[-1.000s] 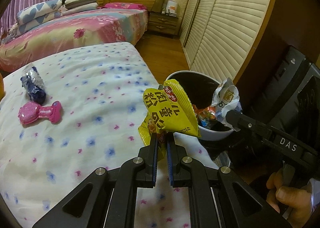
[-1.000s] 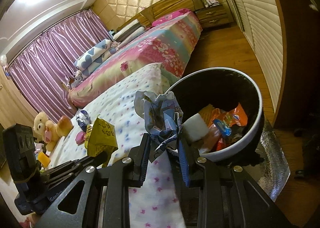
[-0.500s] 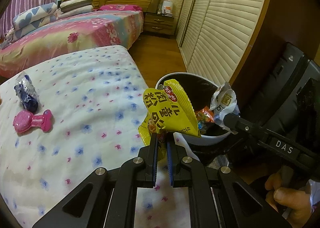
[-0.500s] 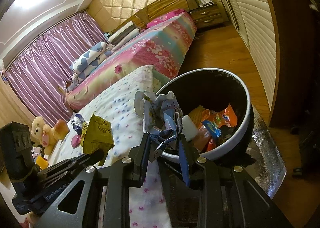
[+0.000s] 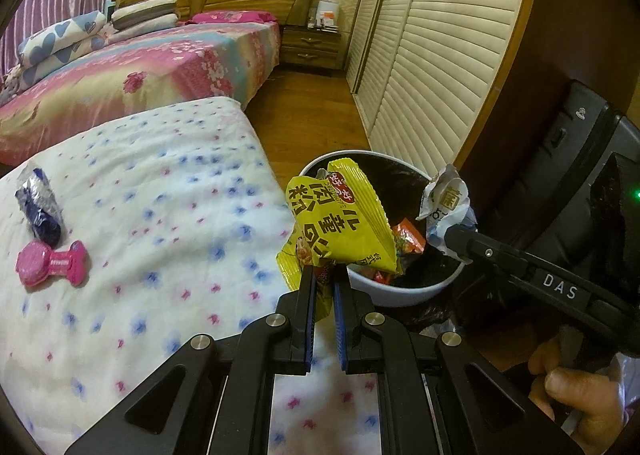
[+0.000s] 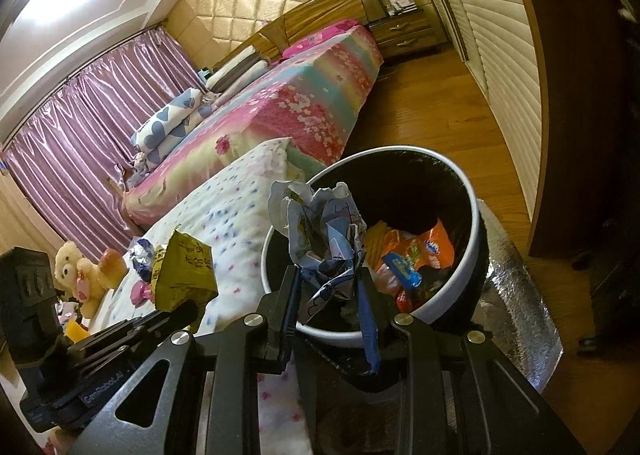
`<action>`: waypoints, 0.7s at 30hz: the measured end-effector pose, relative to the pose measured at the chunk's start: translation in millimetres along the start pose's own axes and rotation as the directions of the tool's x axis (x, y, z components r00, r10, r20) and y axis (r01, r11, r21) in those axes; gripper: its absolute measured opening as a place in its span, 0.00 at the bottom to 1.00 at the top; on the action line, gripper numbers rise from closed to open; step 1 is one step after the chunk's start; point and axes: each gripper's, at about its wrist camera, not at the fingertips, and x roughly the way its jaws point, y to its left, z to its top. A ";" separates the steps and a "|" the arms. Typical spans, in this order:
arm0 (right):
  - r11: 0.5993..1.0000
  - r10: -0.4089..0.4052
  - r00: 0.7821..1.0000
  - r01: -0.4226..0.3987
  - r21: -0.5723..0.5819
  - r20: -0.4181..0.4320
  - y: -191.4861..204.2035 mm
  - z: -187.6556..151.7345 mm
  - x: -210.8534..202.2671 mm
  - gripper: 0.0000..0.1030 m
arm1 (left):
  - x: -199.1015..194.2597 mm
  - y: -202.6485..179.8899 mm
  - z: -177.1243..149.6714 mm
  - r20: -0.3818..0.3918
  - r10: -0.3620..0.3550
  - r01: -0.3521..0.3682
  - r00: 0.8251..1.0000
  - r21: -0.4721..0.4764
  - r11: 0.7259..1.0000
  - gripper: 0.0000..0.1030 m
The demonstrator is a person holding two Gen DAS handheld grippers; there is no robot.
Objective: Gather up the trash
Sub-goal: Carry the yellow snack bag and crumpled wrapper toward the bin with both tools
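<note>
The left hand-held gripper (image 5: 323, 287) clamps a yellow snack bag (image 5: 340, 227) at the bin's (image 5: 400, 297) near rim; the right hand-held gripper (image 6: 328, 287) grips a crumpled wrapper (image 6: 320, 223) over it. Each should probably clear the rim fully before letting go, so nothing falls onto the bed (image 5: 160, 215).

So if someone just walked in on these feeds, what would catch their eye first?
Probably the yellow snack bag clamped in the left gripper, at the near rim of the white trash bin. Next, the crumpled white and blue wrapper pinched in the right gripper above the bin, which already holds orange packets. On the flowered bed cover lie a pink toy and a blue foil wrapper.
</note>
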 end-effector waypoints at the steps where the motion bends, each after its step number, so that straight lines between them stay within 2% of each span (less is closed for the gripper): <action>1: 1.000 -0.002 1.000 0.002 0.001 0.000 -1.2 1.8 0.9 0.27 | 0.9 -1.2 1.2 0.000 -0.001 0.001 1.000 0.002 1.000 0.07; 21: 0.999 -0.029 0.999 0.029 0.022 -0.020 -19.0 23.0 18.0 0.29 | 38.3 -22.1 27.9 -0.021 -0.005 0.005 1.000 0.022 1.000 0.07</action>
